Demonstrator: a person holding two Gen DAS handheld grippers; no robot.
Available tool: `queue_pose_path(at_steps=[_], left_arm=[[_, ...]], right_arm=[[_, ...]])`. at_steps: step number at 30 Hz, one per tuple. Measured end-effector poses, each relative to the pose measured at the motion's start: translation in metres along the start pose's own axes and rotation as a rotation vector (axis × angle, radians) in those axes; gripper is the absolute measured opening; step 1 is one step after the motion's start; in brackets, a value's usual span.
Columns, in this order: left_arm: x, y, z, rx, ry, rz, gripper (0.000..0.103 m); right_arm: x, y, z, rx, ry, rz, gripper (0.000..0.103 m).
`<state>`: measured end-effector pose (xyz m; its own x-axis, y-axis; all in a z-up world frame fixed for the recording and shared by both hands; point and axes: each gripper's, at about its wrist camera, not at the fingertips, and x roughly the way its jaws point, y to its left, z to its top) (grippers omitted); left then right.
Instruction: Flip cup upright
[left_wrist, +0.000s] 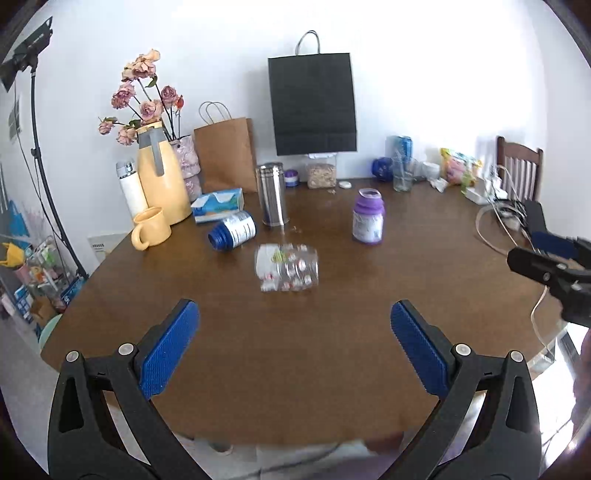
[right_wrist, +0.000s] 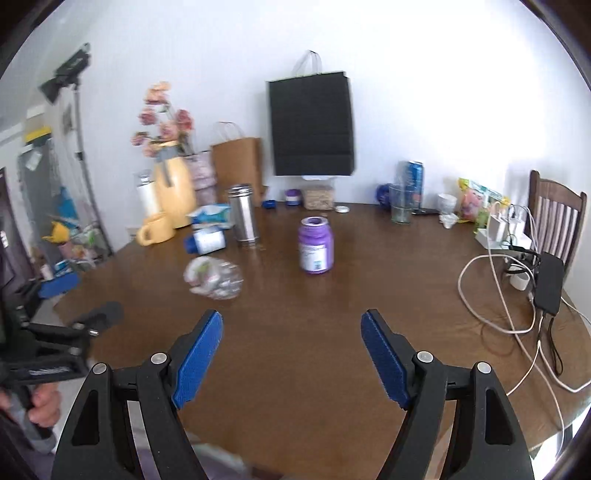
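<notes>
Sideways on table (left_wrist: 332, 369), clear cup (left_wrist: 287, 267), ahead of both gaping, empty claws.

We hold our left gripper (left_wrist: 294, 347) low at the near edge, its blue-padded fingers (left_wrist: 170, 347) spread wide with nothing between them. Our right gripper (right_wrist: 291, 356) sits the same way, level and spread wide, gripping nothing. Far left in the right wrist view, our left hand (right_wrist: 44, 408) wraps the other tool's handle.
</notes>
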<state>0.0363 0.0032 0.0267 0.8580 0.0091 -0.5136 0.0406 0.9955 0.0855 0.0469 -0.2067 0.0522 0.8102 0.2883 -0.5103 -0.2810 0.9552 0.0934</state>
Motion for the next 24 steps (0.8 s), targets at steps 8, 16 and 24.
queue_pose_path(at_steps=[8, 16, 24], left_arm=[[-0.01, 0.007, -0.027, -0.075, 0.055, -0.006, 0.103], [-0.019, 0.003, -0.036, -0.034, 0.036, 0.028, 0.103], [-0.015, 0.003, -0.041, -0.037, 0.062, 0.009, 0.103]], right_arm=[[-0.007, 0.04, -0.038, 0.013, 0.062, -0.057, 0.081], [-0.008, 0.043, -0.04, 0.027, 0.057, -0.061, 0.081], [-0.002, 0.044, -0.042, 0.04, 0.084, -0.024, 0.081]])
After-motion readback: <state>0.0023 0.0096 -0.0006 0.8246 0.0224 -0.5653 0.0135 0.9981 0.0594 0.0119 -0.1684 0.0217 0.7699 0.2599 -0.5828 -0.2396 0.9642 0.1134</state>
